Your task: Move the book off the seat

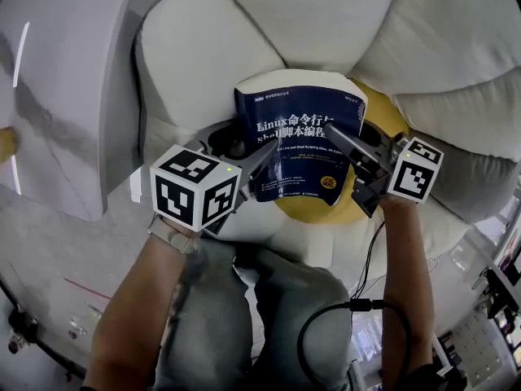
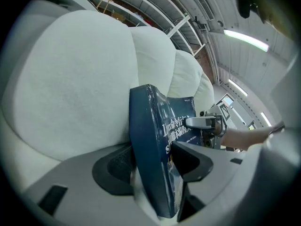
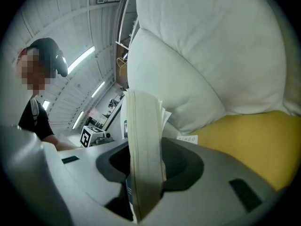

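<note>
I've got the blue book [image 1: 297,137] up on the seat, lying tilted over the yellow cushion [image 1: 389,114], with its top toward the white back cushions [image 1: 309,15]. My right gripper [image 1: 346,143] is clamped on the page edge. My left gripper [image 1: 244,149] straddles the spine side with its jaws wide. One touches the front cover, but I see no squeeze.

The book [image 1: 297,137] lies on the seat cushion [image 1: 309,208] between left gripper [image 1: 244,160] and right gripper [image 1: 346,147] (one at each edge), back cushions [image 1: 309,23] beyond both.
</note>
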{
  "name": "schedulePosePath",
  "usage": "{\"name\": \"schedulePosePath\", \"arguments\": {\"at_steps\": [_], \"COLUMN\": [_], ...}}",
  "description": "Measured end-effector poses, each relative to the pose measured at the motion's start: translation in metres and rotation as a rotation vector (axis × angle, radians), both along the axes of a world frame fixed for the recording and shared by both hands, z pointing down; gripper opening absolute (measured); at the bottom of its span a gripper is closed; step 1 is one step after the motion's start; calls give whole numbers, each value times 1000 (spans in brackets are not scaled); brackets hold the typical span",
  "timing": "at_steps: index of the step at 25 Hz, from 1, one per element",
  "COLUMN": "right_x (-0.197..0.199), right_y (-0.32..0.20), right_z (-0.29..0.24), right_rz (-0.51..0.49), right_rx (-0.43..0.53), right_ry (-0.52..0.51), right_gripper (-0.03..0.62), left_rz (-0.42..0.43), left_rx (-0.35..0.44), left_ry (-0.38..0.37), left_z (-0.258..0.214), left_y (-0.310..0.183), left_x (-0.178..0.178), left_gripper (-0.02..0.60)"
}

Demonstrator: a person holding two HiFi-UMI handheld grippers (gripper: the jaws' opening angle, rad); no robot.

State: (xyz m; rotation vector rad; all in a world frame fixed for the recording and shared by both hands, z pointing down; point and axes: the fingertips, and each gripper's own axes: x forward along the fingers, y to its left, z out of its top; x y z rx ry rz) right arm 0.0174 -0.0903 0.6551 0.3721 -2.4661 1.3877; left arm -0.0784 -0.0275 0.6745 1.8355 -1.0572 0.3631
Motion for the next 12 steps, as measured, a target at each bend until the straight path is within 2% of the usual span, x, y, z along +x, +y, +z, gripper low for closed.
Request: {"name": "schedulePosePath", "arguments": {"at_steps": [6,9,12], "right_x": [0,2,1], "right_y": [8,13,11], "right_z": [-30,-39,-28], "right_rz": [24,42,56], "right_rx": [27,37,3], "right_ry": [-21,-28,-37], "right_gripper": [161,161,162], "left_rz": [-6,15,47], "left_rx": [-8,6,11], "left_ry": [53,44,24], "left_z": [-21,-28,-21], "left_y": [0,2,-5], "left_x": [-4,-2,-6], "left_gripper": [249,248,247]}}
